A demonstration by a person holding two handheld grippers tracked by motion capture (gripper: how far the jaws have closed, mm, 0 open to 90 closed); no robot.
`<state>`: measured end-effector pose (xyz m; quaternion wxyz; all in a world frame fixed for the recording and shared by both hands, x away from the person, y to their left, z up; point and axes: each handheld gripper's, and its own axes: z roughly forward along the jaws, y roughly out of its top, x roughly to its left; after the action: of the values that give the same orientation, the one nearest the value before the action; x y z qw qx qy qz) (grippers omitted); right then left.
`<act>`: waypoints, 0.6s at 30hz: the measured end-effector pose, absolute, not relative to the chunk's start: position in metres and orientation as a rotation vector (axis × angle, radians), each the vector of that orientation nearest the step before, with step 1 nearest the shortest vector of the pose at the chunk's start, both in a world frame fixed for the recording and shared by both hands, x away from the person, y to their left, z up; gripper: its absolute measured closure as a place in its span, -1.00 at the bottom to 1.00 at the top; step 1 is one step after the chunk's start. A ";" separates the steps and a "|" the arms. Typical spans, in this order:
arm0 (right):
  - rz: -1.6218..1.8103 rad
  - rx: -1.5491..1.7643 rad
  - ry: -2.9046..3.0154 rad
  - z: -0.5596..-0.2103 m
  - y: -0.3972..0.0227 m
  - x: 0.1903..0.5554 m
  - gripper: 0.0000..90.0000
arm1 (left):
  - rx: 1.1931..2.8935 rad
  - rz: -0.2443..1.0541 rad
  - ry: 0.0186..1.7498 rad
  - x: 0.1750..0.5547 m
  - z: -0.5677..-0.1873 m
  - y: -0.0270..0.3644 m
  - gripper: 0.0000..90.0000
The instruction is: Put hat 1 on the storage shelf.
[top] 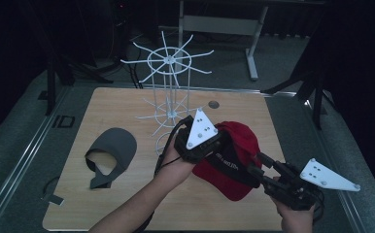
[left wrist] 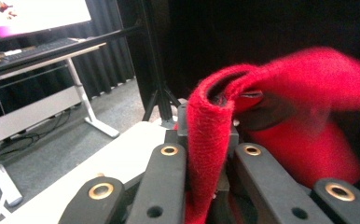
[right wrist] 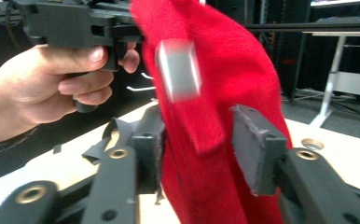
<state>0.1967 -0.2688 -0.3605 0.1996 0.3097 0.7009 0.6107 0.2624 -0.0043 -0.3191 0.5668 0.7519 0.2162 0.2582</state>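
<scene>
A red cap (top: 234,160) is held up over the right middle of the wooden table (top: 127,204) in the high view. The left gripper (top: 210,141) sits at the middle of that view, and its jaws pinch the edge of the red cap tight. In the left gripper view, the red cloth stands up between the two black jaws, in the lower middle. The right gripper (top: 259,164) comes in from the lower right. In the right gripper view its jaws stand partly wide, with the red cap between them; the pads do not press on it. A grey cap (top: 110,153) lies flat at the left of the table. A white wire rack (top: 168,97) stands at the upper middle.
</scene>
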 end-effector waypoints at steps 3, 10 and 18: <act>1.698 0.837 1.958 -0.359 -0.269 0.195 0.08 | 1.768 0.592 0.495 0.263 -0.320 -0.003 0.94; 1.669 0.815 1.962 -0.354 -0.274 0.194 0.16 | 1.792 0.555 0.474 0.268 -0.323 0.006 0.93; 1.587 0.801 2.052 -0.353 -0.272 0.204 0.20 | 1.821 0.481 0.426 0.271 -0.327 0.022 0.93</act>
<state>0.2044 -0.2717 -0.3529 0.2115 0.2883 0.7387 0.5713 0.2713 0.0224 -0.3268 0.5691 0.7754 0.1813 0.2049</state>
